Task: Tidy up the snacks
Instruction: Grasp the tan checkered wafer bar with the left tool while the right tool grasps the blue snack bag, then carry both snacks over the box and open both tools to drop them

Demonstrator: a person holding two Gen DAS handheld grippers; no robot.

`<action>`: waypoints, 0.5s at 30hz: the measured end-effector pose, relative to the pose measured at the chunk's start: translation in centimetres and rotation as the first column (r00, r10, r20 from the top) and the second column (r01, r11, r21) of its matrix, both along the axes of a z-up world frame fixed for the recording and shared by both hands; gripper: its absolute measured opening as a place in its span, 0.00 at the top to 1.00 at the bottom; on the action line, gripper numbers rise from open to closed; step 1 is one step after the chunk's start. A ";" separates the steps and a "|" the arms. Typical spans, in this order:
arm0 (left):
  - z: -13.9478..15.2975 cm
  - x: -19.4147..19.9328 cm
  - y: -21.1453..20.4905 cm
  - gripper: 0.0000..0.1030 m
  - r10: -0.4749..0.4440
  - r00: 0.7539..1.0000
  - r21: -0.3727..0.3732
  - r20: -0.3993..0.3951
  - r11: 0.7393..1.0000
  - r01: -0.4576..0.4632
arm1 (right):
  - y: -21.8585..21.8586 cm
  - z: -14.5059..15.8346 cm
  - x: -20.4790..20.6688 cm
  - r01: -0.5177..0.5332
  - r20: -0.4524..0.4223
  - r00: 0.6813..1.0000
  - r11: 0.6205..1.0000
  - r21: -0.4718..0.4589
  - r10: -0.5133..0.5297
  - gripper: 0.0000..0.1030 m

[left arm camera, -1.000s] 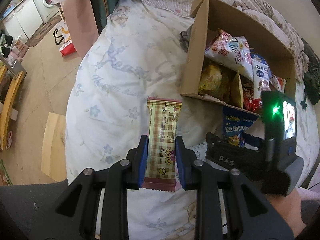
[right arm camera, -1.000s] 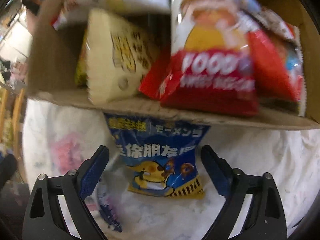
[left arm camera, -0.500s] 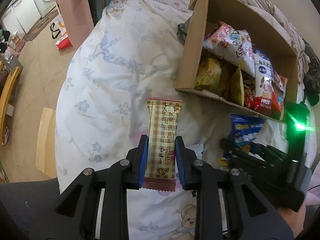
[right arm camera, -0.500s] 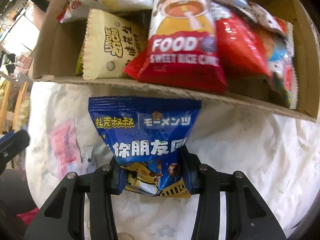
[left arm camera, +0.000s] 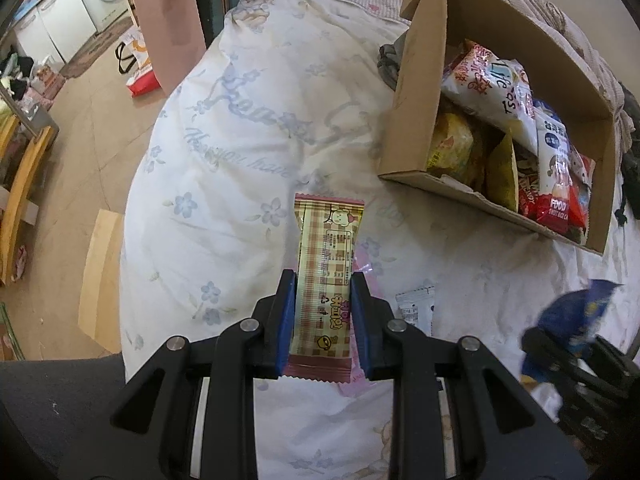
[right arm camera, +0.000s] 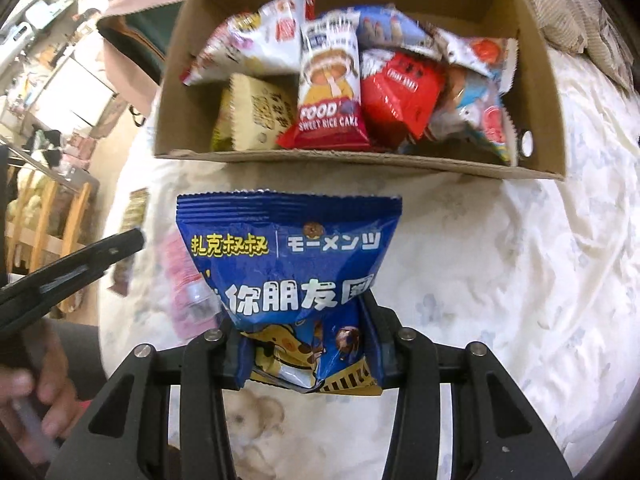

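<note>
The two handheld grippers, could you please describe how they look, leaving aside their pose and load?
Both the left gripper and the right gripper share one build: matte black angular linkage arms with triangular cut-outs, round silver pivot pins and blue finger pads. A bare hand shows at the right view's lower left; no cables or sleeves are visible.

Tan plaid snack bar (left arm camera: 326, 276), blue snack bag (right arm camera: 292, 276), brown cardboard box (right arm camera: 180, 92), white floral duvet (left arm camera: 240, 152)
</note>
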State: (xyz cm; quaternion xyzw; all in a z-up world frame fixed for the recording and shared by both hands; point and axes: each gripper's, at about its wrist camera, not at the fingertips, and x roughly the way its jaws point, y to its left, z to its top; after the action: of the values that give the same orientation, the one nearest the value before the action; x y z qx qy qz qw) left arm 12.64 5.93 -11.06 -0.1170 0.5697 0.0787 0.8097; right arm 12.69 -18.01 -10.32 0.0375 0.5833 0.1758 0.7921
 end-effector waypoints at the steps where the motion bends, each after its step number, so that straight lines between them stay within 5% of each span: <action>1: 0.0 -0.1 0.0 0.78 -0.004 1.000 0.005 0.006 1.000 0.004 | -0.4 0.7 -0.2 -0.004 0.010 1.000 1.000 0.011 0.004 0.56; 15: 2.8 -0.1 -0.6 0.78 -0.063 0.994 -0.057 0.086 0.996 0.069 | -6.2 6.2 -1.3 0.172 0.169 0.967 0.979 0.109 -0.189 0.56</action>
State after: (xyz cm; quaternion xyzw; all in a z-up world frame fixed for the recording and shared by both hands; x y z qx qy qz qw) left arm 12.52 5.36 -8.29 -0.1255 0.5405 0.0298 0.8314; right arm 11.41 -24.18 -4.16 0.1114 0.4954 0.1327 0.8512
